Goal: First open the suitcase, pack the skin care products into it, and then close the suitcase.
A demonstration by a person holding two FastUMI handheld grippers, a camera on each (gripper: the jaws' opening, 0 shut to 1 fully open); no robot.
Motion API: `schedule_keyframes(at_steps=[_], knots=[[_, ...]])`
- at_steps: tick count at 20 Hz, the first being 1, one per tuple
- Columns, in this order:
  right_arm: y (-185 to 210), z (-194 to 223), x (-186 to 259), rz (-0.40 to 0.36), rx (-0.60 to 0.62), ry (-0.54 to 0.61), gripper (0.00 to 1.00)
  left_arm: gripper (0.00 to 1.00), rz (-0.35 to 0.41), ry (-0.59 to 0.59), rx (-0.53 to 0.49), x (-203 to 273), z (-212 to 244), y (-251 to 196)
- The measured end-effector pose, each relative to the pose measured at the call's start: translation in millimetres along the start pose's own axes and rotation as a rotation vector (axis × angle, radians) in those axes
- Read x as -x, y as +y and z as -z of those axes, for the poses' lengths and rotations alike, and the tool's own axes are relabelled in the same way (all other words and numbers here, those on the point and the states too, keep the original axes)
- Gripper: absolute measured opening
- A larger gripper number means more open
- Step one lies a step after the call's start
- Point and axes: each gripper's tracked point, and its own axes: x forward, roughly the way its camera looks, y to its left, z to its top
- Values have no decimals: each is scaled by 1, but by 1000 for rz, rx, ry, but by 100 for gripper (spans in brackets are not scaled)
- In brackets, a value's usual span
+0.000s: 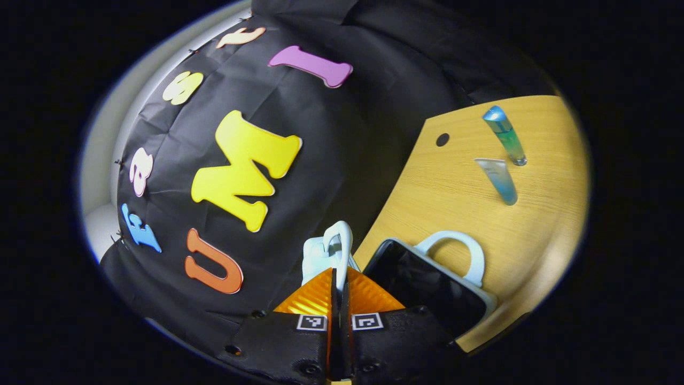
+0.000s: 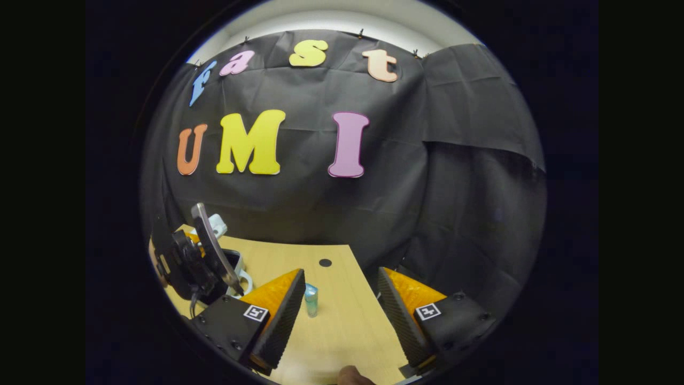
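Left gripper view: the left gripper (image 1: 338, 272) is showing its fingers (image 1: 315, 299) clenched together, the jaws meeting with no visible gap, pinched on the white handle (image 1: 337, 243) of the raised suitcase lid. That handle loop is sticking up just past the fingertips, toward 12 o'clock from them.

The suitcase (image 1: 427, 283) is sitting open on the wooden surface (image 1: 459, 192), its dark interior facing up at about 3 o'clock from the left fingers. A second white handle (image 1: 465, 251) is arching off its far rim.

Two skin care products are lying on the surface, outside the suitcase, toward 1 o'clock from it. A blue-green bottle (image 1: 505, 135) is lying near the far edge. A pale tube (image 1: 498, 179) is lying just beside it, nearer the suitcase, not touching it. A small dark hole (image 1: 442, 139) is showing in the surface at 11 o'clock from the tube.

Right gripper view: the right gripper (image 2: 342, 307) is hovering above the surface (image 2: 342, 326) with its fingers (image 2: 278, 315) released, spread wide, nothing between them. A blue-green bottle (image 2: 311, 299) is standing just beside the inner face of the finger at left; contact cannot be told. The lifted suitcase lid (image 2: 211, 246) is standing tilted at 10 o'clock, with the other gripper (image 2: 184, 264) against it.
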Motion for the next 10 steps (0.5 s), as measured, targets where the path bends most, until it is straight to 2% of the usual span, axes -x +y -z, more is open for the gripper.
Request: schedule_keyframes(at_steps=[4,10], knots=[[42,-8,3,-8,14,-11,82,3,-62,-15,109,3,37,61],[114,-20,14,-41,47,-37,81,3,-123,-51,171,7,110,121]])
